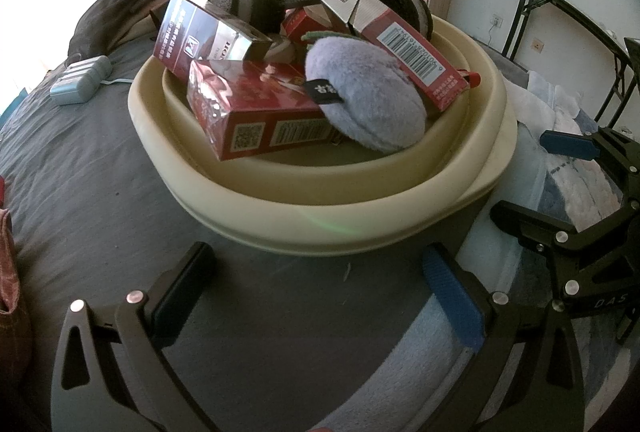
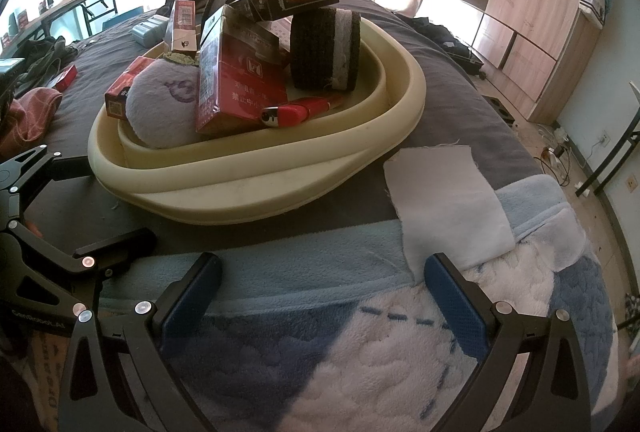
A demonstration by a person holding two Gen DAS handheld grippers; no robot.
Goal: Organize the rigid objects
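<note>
A cream tub [image 1: 320, 199] sits in the middle of the bed [image 1: 100, 167]. It is piled full. A red box [image 1: 256, 111] lies at the front of the tub, with a soft purple plush [image 1: 364, 91] leaning on it. More boxes [image 2: 240, 79] stand and lean behind them. A round black and white scrubber [image 2: 324, 47] stands on its edge at the back of the tub, and a red lighter [image 2: 296, 111] lies just in front of it.

A white cloth [image 2: 444, 199] lies flat on the bed, near the tub. A small blue case [image 1: 80, 79] sits on the bed beside the tub.

The left claw [image 1: 320, 296] is wide open, near the tub, and holds nothing. The right claw [image 2: 320, 296] is wide open too, over a blue and white blanket [image 2: 320, 352], and holds nothing.
</note>
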